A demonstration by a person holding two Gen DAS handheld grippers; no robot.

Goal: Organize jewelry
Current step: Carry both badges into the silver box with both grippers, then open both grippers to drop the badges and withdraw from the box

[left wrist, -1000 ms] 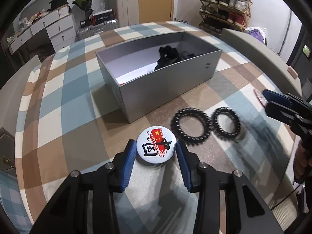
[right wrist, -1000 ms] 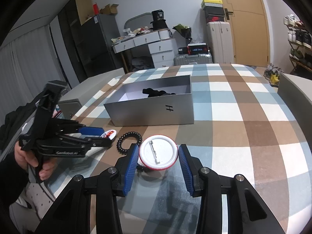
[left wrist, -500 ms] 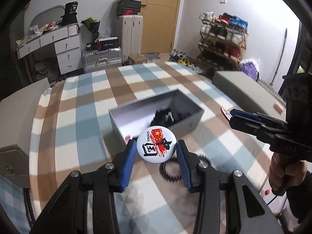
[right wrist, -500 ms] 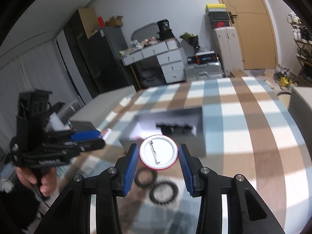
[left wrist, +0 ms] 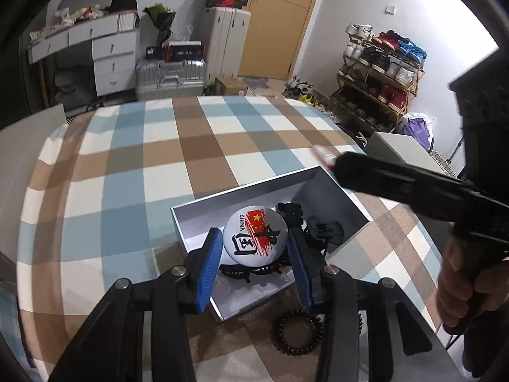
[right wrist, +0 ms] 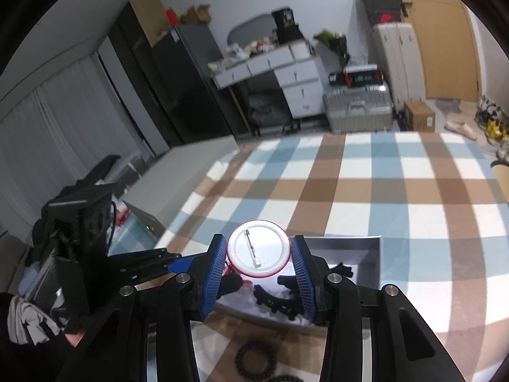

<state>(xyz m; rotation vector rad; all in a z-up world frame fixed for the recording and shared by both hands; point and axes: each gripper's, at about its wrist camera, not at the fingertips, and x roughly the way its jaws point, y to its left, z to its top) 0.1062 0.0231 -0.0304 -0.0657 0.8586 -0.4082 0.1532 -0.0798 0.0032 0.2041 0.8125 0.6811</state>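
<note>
Above a table draped in a blue, brown and white checked cloth [left wrist: 127, 172], the left gripper [left wrist: 254, 248] clamps its blue-padded jaws on the rim of a round white pin badge printed with "CHINA" and a red flag [left wrist: 256, 235], holding it in the air over an open, shallow grey cardboard box [left wrist: 241, 187]. Black hair accessories [left wrist: 321, 230] lie on the box's white floor. On the cloth just in front of the box rests a dark beaded bracelet [left wrist: 297, 331]. To the right, the right gripper [right wrist: 258, 254] pinches a second round badge, its white back and metal pin showing [right wrist: 258, 251], over the same box.
</note>
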